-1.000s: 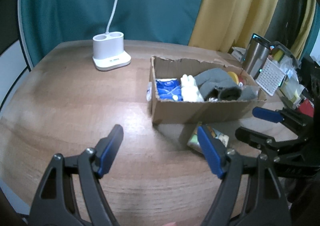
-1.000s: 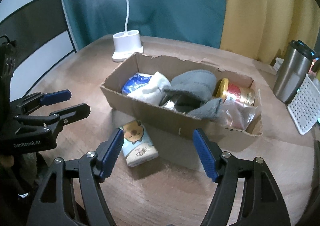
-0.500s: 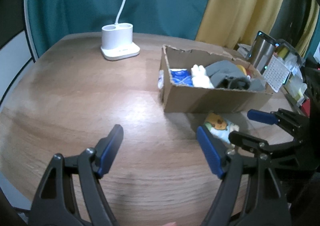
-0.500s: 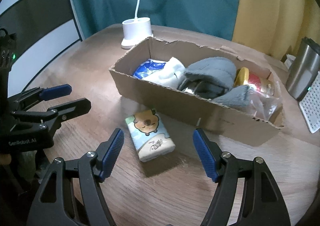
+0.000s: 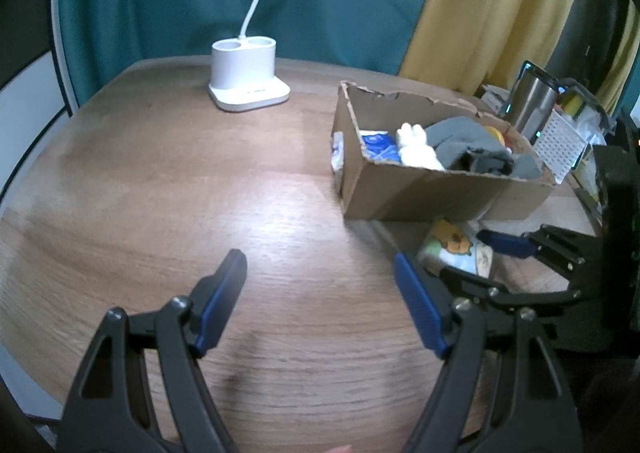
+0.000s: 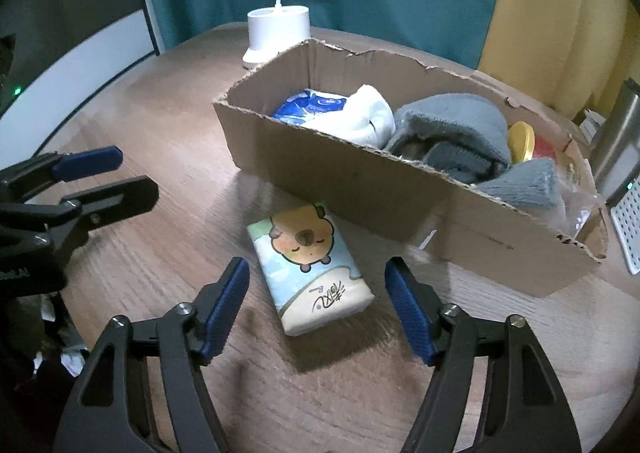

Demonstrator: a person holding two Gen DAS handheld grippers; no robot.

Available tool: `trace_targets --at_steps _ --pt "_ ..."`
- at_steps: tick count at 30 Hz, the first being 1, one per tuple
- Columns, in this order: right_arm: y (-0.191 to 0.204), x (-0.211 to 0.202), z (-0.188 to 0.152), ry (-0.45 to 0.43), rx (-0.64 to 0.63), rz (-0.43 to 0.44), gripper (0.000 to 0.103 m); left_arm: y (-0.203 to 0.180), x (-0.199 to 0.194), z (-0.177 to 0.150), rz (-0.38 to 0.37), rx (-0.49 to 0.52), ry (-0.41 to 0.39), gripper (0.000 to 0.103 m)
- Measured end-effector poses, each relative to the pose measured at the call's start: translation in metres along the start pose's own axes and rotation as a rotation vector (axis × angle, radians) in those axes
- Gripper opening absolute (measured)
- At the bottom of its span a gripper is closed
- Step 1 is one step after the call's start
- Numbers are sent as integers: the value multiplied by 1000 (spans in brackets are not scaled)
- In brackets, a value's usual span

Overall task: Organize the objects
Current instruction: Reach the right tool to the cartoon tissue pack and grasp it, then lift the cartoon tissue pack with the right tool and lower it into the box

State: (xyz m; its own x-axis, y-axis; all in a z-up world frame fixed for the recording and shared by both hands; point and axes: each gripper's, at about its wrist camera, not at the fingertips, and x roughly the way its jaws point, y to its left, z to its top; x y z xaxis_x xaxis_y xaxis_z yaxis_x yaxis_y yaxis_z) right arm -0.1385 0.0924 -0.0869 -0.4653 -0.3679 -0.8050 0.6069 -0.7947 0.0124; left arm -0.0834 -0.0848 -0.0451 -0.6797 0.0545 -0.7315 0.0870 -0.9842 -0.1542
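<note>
A tissue pack [image 6: 310, 263] printed with a cartoon animal lies on the wooden table just in front of the cardboard box [image 6: 360, 181]. My right gripper [image 6: 318, 293] hangs low over the pack, its jaws closing with the pack between them, the pads still apart from it. The box holds a blue packet [image 6: 308, 107], a white sock [image 6: 362, 117], grey socks [image 6: 452, 129] and a yellow-lidded can [image 6: 522, 139]. My left gripper [image 5: 320, 293] stands open over bare table, left of the pack [image 5: 456, 247], with nothing between its fingers. It also shows at the left edge of the right wrist view as the left gripper [image 6: 104, 177].
A white lamp base [image 5: 246, 79] with its stalk stands at the back of the table [image 5: 160, 193]. A steel tumbler [image 5: 534, 103] and a white perforated basket [image 5: 564, 143] crowd the right side. Teal and yellow curtains hang behind.
My right gripper has sunk towards the tissue pack, which now lies between its narrowing fingers. The left gripper drifted slightly; the box now sits further right in its view.
</note>
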Motion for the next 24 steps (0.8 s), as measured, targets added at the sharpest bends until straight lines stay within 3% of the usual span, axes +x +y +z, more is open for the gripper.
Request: trace_targets --at_steps 9,24 --pt "1 0 1 -6 -12 15 57 1 0 0 2 -5 -1 78" --pt "3 -51 8 -102 -18 59 57 -10 -12 11 3 5 -33 78"
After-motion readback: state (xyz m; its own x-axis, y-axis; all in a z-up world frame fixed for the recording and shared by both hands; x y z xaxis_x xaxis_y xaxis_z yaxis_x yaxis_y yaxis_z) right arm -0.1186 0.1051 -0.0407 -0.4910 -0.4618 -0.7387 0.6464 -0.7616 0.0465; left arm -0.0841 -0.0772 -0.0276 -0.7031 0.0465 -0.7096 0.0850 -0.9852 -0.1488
